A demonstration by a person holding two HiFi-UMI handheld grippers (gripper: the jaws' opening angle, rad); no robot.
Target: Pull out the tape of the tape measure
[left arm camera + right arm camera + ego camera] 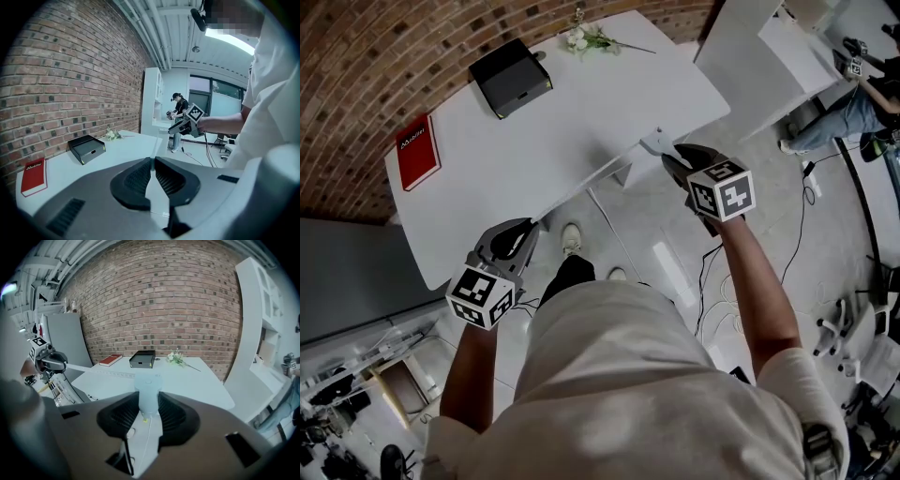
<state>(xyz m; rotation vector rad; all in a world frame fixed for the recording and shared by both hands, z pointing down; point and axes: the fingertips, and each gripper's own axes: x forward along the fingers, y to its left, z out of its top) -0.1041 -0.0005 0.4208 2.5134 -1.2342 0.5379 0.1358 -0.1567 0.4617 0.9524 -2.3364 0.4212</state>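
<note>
A pale tape measure case sits between the jaws of my right gripper, which is shut on it. In the head view that case is at the white table's front right edge, ahead of the right gripper. The drawn-out tape runs along the table's front edge to my left gripper. In the left gripper view the jaws of the left gripper are closed on the thin tape end, and the right gripper shows far off. The tape reaches the left gripper.
On the white table lie a red book, a black box and a sprig of flowers. A second white table stands to the right. Another person is at the far right. Cables lie on the floor.
</note>
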